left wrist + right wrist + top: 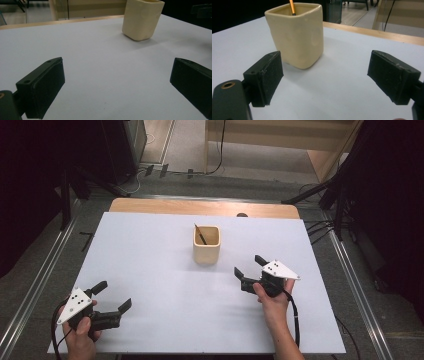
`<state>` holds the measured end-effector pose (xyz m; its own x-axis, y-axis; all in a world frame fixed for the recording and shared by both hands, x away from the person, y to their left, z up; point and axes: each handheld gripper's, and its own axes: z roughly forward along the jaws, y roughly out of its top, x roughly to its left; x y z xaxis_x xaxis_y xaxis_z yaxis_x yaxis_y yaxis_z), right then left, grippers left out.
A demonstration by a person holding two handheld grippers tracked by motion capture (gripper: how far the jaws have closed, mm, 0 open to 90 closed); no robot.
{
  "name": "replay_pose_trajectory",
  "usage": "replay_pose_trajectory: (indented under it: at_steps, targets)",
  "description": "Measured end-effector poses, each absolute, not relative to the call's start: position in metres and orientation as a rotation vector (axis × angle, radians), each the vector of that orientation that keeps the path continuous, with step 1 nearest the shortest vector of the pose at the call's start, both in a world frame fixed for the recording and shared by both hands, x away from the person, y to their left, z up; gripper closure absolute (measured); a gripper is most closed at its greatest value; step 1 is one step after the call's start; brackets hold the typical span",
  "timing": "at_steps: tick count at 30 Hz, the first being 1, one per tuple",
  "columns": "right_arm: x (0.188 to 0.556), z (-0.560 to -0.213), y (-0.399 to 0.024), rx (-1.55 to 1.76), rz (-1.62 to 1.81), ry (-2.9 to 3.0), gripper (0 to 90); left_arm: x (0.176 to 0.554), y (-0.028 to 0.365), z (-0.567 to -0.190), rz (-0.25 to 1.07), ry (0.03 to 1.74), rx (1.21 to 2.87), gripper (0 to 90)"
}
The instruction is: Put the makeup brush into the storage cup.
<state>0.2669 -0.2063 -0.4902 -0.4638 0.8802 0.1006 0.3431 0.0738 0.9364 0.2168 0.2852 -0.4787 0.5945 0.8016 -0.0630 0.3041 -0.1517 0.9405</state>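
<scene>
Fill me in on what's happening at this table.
A person sits at a white table with tongs in each hand. Both the left tongs and the right tongs are open and hold nothing, resting low over the table. Between and beyond them stands a cream square cup with a pencil leaning inside it. The right tongs are nearer the cup and point toward it; neither touches it.

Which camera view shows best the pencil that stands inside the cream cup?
The high view: it looks down into the cream cup, so the pencil shows leaning inside. The right gripper view shows just its orange tip above the rim. The left gripper view shows the cup's outside.
</scene>
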Motion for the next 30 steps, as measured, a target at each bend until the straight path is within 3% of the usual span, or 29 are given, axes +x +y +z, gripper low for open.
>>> replay_pose_trajectory:
  at_steps: [16, 30]
  targets:
    - [0.25, -0.502, -0.229, 1.249, 1.383, 1.84, 13.0, 0.217, 0.284, -0.479, 0.561, 0.913, 1.73, 0.0]
    - [0.236, -0.507, -0.253, 1.265, 1.387, 1.838, 6.9, 0.217, 0.283, -0.479, 0.56, 0.912, 1.733, 0.0]
